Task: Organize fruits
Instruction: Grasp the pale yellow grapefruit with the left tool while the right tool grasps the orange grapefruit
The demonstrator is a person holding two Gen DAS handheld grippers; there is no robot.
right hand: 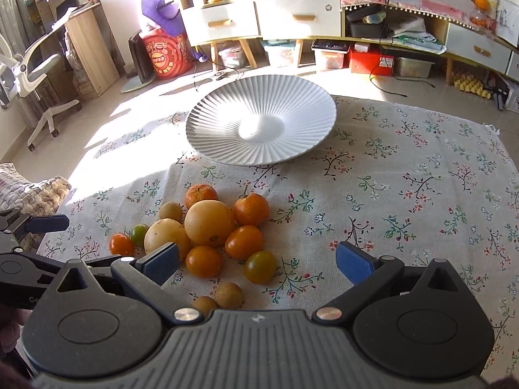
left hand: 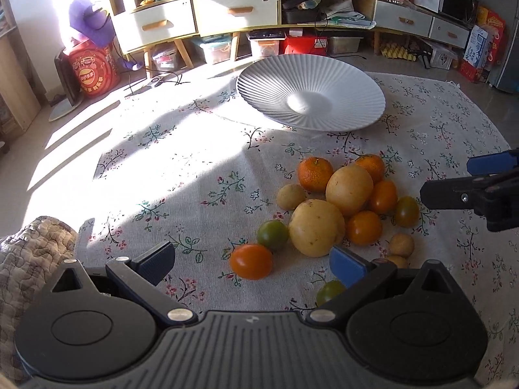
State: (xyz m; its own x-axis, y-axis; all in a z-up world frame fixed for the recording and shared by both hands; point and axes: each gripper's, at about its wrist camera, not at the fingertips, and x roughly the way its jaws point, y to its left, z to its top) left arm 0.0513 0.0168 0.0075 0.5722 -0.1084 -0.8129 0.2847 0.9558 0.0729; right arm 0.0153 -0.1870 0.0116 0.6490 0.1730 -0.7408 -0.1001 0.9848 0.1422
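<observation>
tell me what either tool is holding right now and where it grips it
Nothing is held. The left tool and the right tool are both open above the cloth, with no fruit pinched between their pads; the plate holds nothing.

Each camera sits behind its own gripper, looking forward and down across the cloth (left hand: 181, 175). The left view is close to the fruit pile (left hand: 337, 207) from its left, the right view from its right. Both share the pile, the plate (right hand: 223, 149) and the shelves (right hand: 292, 16) beyond.
</observation>
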